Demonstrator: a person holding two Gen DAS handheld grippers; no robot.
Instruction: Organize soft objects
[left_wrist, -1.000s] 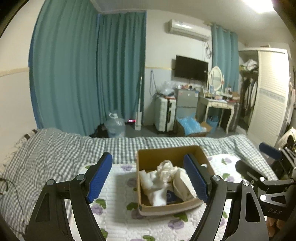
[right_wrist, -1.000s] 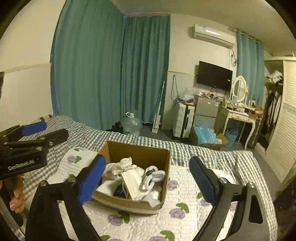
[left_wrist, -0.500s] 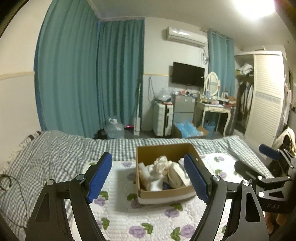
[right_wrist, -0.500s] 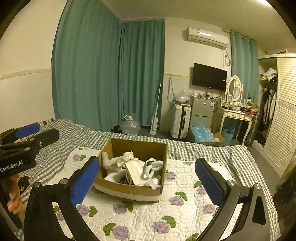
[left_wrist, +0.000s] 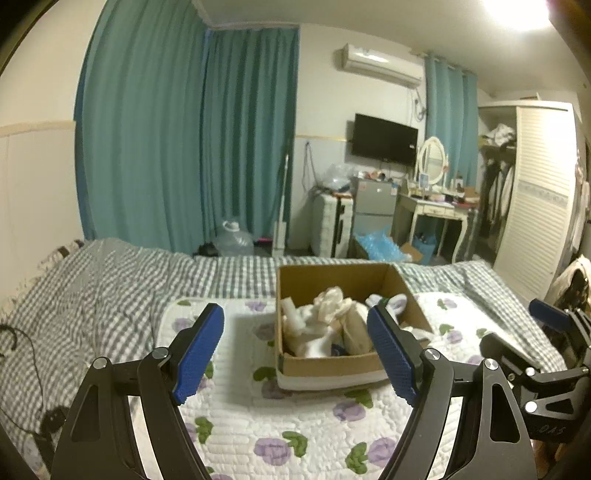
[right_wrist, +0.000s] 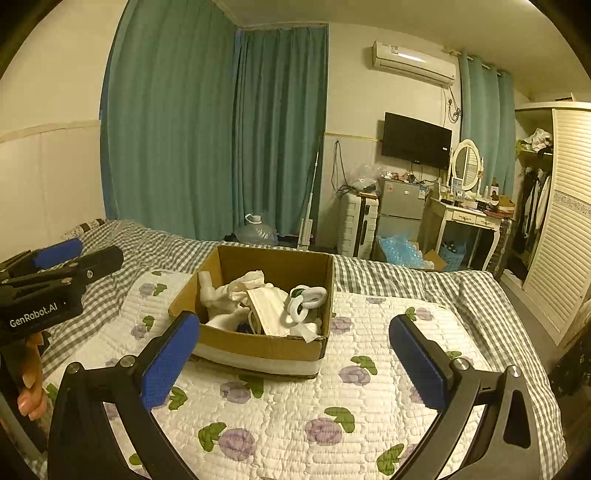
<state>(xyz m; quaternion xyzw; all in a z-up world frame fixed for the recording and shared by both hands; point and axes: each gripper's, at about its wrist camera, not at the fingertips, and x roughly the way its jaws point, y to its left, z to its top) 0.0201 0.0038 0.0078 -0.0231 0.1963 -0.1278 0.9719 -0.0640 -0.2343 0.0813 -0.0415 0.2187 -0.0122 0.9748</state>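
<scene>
A cardboard box (right_wrist: 258, 314) sits on a floral quilt (right_wrist: 332, 406) spread over a checked bed — and inside it lies the task's load, a heap of soft items (right_wrist: 258, 302): crumpled white cloth, a pale face mask and white hair ties. No loose soft item shows on the quilt around the box. The left gripper (left_wrist: 295, 354) and right gripper (right_wrist: 291, 354) hang in the air on the near side of the box, both released, jaws spread wide and holding nothing.

The heap already in the box fits either a sort that is over or a jumble yet to be picked through; the pictures do not settle which. Any work in the box, as a judgement, would go best from above: close on one piece at its bunched middle so limp cloth does not trail, and steady the light box with the other gripper so it does not slide on the quilt.

The box lies with its open top up, its long axis running away from the cameras toward the curtains (right_wrist: 221, 129), slightly skewed in the right view. The mask lies tilted, long edge roughly along that same line.
</scene>
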